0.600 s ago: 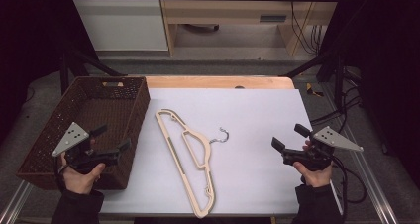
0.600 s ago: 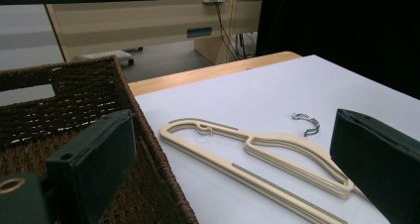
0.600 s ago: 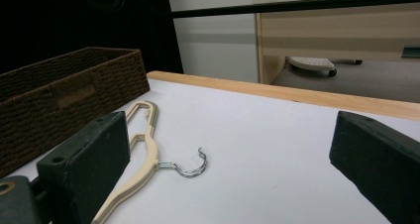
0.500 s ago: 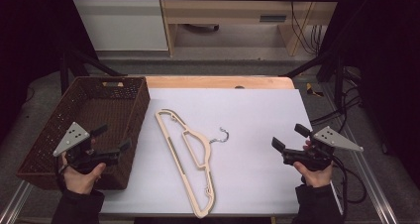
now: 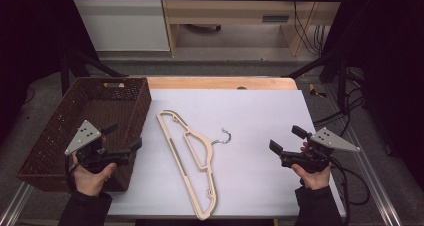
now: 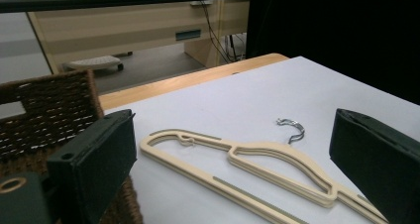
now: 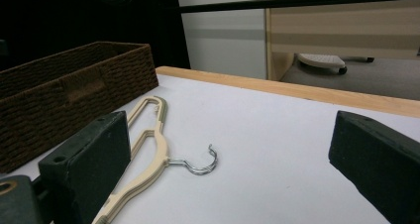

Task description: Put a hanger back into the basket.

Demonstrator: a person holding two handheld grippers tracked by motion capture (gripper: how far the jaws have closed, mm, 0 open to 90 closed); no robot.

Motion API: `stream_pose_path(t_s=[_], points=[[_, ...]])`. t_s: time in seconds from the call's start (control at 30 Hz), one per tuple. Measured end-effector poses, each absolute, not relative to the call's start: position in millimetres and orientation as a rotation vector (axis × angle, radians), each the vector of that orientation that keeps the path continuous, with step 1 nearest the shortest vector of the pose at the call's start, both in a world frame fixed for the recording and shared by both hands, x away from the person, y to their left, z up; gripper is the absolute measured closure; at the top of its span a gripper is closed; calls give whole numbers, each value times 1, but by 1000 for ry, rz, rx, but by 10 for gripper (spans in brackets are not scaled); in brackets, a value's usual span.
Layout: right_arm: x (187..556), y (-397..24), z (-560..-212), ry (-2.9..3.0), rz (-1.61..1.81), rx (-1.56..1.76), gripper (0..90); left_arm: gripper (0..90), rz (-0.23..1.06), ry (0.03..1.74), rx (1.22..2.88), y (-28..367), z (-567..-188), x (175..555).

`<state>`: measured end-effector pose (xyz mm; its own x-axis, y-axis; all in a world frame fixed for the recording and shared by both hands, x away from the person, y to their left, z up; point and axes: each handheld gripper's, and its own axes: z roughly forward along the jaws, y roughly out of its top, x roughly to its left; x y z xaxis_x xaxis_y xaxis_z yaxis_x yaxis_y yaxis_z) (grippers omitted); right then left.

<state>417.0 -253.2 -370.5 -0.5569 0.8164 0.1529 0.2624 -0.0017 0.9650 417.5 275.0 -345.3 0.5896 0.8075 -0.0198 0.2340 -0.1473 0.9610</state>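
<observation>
Hanger [image 5: 192,161] — cream plastic, wire hook, flat on white tabletop [image 5: 260,116] — both grippers' jaws agape, empty.

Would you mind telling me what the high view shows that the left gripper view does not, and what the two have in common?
High view alone: the person's hands, the right gripper with open jaws at the table's right side, the left gripper over the basket's near corner, and the whole brown woven basket.

Left gripper view alone: a close look along its own open jaws, with nothing between them.

Both: the cream hanger lying flat on the white table, its metal hook, and part of the basket.
</observation>
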Motion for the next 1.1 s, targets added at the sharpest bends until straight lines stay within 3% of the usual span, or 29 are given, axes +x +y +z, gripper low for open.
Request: stream_pose_path(t_s=[0.63,1.1], points=[[417,-245,-372,1855,1589,1084,31,49,573,760,1796,208,-341,443],[419,-242,-375,1873,1570,1085,30,58,467,746,1891,152,-364,484]])
